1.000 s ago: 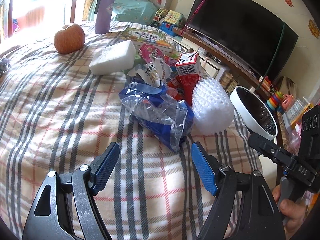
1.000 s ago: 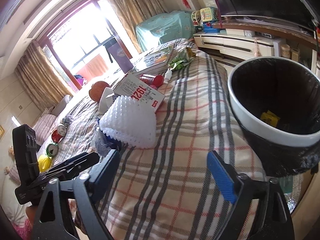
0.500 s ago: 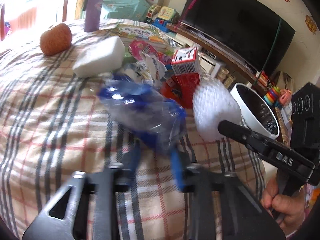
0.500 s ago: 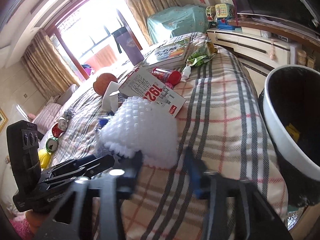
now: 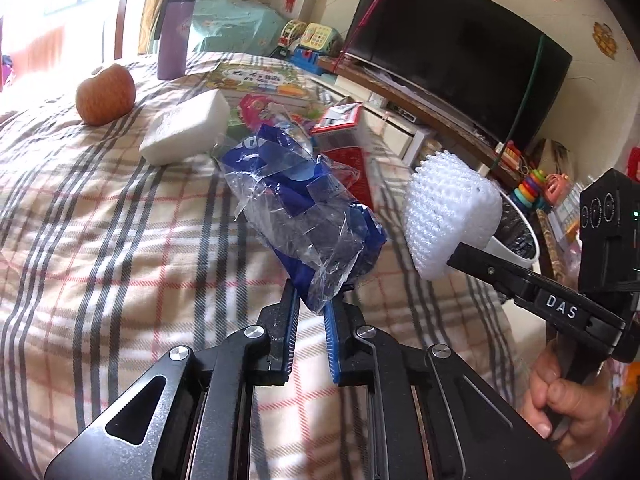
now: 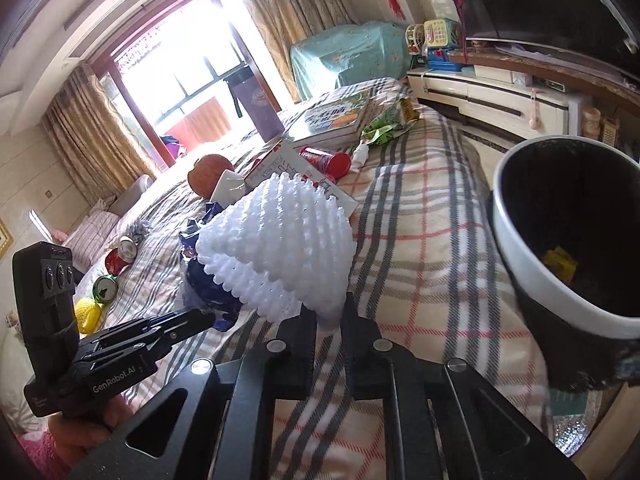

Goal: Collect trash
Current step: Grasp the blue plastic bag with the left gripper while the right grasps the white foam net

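While both grippers' fingers are closing, each already pinches one piece of trash just above the plaid blanket (image 5: 120, 240). The left gripper (image 5: 310, 320) grips a crumpled blue-and-clear plastic wrapper (image 5: 304, 216); the right gripper (image 6: 330, 328) grips a white foam fruit net (image 6: 280, 256). This looks like the pick-up step. Next, each piece likely needs carrying over the black-lined trash bin (image 6: 516, 268) at the blanket's right edge and releasing inside.

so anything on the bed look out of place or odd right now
An apple, a purple flask and drink cans lie on the checked bedspread among litter. The flask stands upright on soft bedding, so it may tip. Nothing looks spilled.
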The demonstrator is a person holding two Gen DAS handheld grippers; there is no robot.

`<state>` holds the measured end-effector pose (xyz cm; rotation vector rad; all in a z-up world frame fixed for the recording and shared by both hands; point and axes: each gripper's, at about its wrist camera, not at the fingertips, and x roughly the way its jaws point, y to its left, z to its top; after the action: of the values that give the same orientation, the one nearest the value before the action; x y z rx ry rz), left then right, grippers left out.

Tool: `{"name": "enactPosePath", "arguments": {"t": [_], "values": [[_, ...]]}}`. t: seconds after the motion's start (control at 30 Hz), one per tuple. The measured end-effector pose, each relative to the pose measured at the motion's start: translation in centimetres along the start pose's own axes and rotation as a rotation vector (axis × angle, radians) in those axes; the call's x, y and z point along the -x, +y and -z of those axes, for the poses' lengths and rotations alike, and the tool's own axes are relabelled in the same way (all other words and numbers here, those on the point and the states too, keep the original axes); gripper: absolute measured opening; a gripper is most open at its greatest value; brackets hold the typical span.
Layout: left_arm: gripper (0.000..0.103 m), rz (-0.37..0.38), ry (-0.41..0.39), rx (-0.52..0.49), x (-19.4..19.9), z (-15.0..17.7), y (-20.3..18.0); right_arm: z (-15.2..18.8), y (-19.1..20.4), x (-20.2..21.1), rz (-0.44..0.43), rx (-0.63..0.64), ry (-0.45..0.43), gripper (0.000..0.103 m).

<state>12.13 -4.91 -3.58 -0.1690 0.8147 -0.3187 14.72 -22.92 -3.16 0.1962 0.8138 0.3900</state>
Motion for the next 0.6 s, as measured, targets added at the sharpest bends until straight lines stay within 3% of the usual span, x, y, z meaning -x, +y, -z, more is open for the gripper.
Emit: {"name": "enactPosePath", "arguments": {"t": [0.6], "values": [[0.011,0.074,0.027,-0.113,-0.6,-0.1,-6.2,1.1,-4.6,5.2,0.093,-0.097,-0.074,0.011]]}}
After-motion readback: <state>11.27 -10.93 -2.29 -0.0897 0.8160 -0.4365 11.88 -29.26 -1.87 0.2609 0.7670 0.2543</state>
